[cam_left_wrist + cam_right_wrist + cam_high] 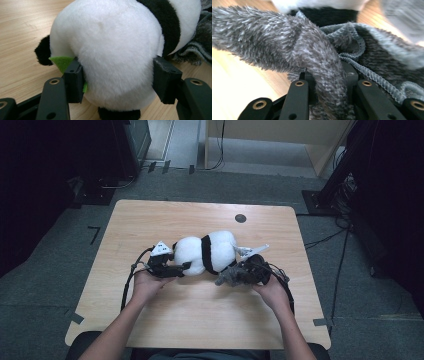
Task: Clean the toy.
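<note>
A white plush panda [207,251] with a black band lies on its side in the middle of the wooden table [200,320]. My left gripper [181,268] comes at it from the left. In the left gripper view both pads press into the panda's [112,50] white fur, with a green felt piece [61,62] at the left pad. My right gripper [240,272] sits at the panda's near right side, shut on a fuzzy grey knitted cloth [227,277]. In the right gripper view a thick fold of that cloth [274,45] is pinched in my right gripper [328,82].
A small black round cap [240,218] is set into the table near its far edge. Cables [127,290] trail from both grippers over the tabletop. Dark stands and loose cables [340,195] sit on the carpet beyond the table's right side.
</note>
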`<state>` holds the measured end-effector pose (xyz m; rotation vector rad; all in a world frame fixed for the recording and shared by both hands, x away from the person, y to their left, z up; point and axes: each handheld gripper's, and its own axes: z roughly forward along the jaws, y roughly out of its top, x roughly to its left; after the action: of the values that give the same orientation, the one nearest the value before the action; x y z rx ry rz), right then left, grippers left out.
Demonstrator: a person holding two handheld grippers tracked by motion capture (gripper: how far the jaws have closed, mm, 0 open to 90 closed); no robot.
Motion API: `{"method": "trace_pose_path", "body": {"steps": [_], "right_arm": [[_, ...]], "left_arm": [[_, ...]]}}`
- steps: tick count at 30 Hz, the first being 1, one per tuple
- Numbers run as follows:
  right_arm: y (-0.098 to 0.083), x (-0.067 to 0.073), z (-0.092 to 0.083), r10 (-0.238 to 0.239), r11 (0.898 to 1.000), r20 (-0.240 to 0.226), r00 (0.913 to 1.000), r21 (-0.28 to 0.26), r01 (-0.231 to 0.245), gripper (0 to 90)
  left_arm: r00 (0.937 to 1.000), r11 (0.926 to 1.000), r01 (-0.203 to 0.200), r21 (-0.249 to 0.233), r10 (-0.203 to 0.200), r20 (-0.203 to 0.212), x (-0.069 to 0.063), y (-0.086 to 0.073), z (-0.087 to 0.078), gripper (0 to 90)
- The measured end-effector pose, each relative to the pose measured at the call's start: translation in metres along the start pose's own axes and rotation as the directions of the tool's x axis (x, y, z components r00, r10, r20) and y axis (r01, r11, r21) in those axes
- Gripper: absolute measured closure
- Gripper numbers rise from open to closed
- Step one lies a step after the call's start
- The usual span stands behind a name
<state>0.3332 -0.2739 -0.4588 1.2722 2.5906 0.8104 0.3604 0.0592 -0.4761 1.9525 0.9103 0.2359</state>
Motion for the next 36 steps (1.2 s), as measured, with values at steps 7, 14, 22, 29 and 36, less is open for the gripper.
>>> {"method": "trace_pose_path", "body": {"steps": [7, 14, 22, 29, 36], "right_arm": [[-0.003, -0.012, -0.009, 0.043, 0.999, 0.028, 0.9987, -0.029, -0.042, 73.8], [-0.001, -0.019, -0.029, 0.098, 0.986, 0.046, 0.9942, -0.138, -0.09, 74.1], [0.011, -0.006, -0.053, 0.083, 0.966, 0.039, 0.9957, -0.247, -0.071, 74.7], [0.031, 0.022, -0.065, 0.018, 0.946, 0.005, 0.9998, -0.322, -0.015, 75.0], [0.052, 0.047, -0.049, -0.043, 0.942, -0.015, 0.999, -0.334, 0.035, 75.2]], "left_arm": [[1.0, 1.0, -0.002, 0.0, 0.002, -0.001, 0.0, 0.0, 0.0, 37.0], [1.0, 1.0, 0.001, -0.003, -0.001, 0.004, 0.001, 0.0, 0.0, 36.9], [1.0, 1.0, -0.002, -0.006, 0.002, 0.004, 0.0, 0.0, 0.001, 36.9], [1.0, 1.0, -0.007, -0.007, 0.007, 0.003, -0.002, 0.0, 0.002, 36.9], [0.9999, 0.9999, -0.011, -0.004, 0.011, 0.012, -0.006, 0.0, 0.003, 36.9]]}}
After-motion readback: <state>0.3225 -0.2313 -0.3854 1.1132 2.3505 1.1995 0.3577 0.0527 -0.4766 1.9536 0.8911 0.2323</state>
